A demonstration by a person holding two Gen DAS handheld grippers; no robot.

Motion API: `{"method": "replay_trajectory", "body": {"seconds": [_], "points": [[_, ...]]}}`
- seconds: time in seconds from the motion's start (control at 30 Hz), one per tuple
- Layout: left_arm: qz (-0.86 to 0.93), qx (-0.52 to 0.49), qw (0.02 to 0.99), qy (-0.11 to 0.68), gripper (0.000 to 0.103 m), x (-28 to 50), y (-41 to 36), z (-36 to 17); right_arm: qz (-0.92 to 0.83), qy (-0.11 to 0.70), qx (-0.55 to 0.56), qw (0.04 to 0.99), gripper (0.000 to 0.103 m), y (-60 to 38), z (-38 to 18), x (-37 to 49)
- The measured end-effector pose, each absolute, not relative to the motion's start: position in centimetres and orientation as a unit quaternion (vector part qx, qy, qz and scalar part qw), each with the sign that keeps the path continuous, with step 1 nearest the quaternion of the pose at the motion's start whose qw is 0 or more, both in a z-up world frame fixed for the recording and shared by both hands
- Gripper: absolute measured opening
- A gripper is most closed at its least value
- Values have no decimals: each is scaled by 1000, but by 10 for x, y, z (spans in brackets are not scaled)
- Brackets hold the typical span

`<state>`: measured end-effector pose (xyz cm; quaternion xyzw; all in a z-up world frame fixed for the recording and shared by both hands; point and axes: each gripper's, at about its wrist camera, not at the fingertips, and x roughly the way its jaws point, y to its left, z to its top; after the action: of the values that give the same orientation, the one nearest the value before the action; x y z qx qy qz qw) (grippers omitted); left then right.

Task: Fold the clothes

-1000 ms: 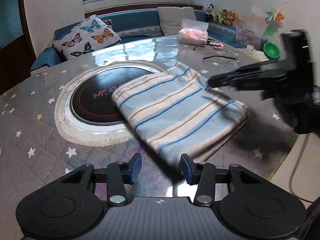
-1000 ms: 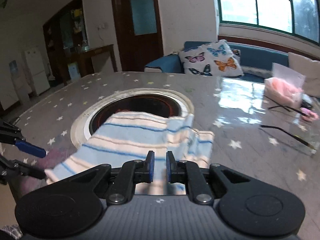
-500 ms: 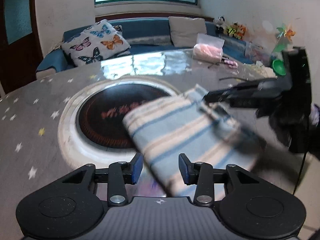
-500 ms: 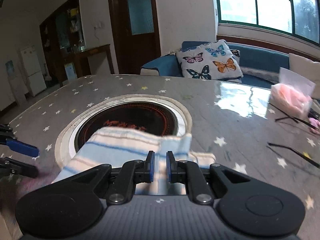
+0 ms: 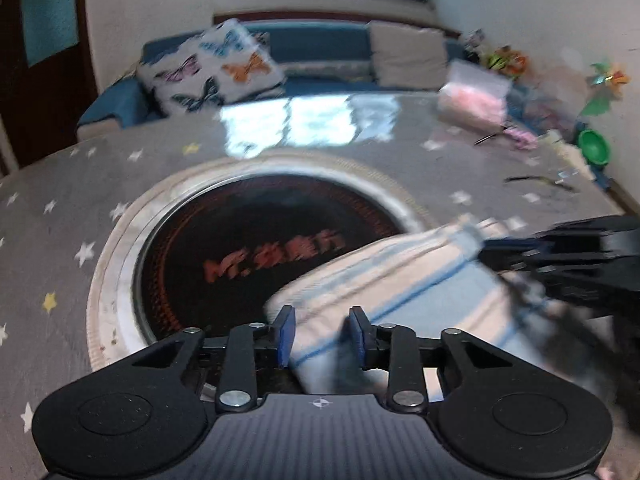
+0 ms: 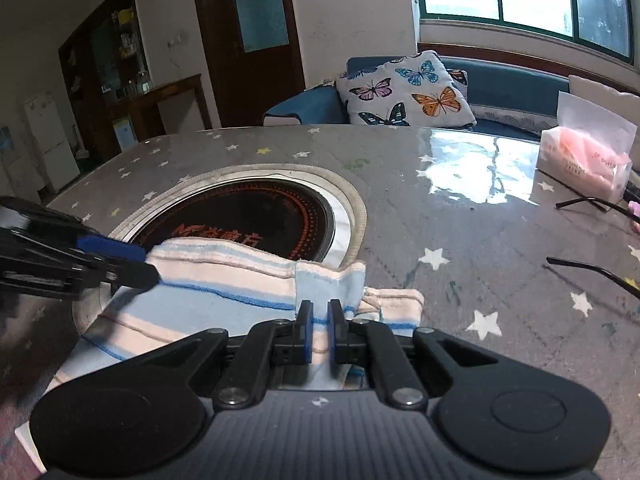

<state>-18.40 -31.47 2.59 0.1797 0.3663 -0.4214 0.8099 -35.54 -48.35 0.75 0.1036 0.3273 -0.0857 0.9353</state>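
A folded blue, white and cream striped cloth [image 5: 400,280] lies on the grey star-patterned table [image 5: 80,184], partly over the round black cooktop [image 5: 240,248]. My left gripper [image 5: 322,334] is open, with the cloth's near corner between its blue pads. In the right wrist view the left gripper [image 6: 120,262] reaches the cloth's [image 6: 224,300] left corner. My right gripper [image 6: 319,330] is shut on the cloth's raised edge. In the left wrist view the right gripper [image 5: 492,252] holds the cloth's right end.
A pink tissue pack [image 6: 584,160] and loose glasses arms [image 6: 588,272] lie on the right of the table. A green bowl [image 5: 595,148] sits at the far right edge. A butterfly cushion [image 6: 404,94] rests on the blue sofa behind.
My left gripper has moved forward onto the cloth's near corner. The right gripper, still shut on the cloth, has dragged it toward the cooktop.
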Motion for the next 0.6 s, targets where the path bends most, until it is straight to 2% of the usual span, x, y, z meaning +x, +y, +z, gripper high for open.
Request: {"method": "replay_trajectory", "body": {"seconds": [0.3,0.6], "points": [[-471,150,802,337,30,-205,-331,50,-84,332,97,935,6,-482,10,-353],[-466,163,789,366,30,-190,-364,23,-82,331,97,935,6,-484,11,-354]]}}
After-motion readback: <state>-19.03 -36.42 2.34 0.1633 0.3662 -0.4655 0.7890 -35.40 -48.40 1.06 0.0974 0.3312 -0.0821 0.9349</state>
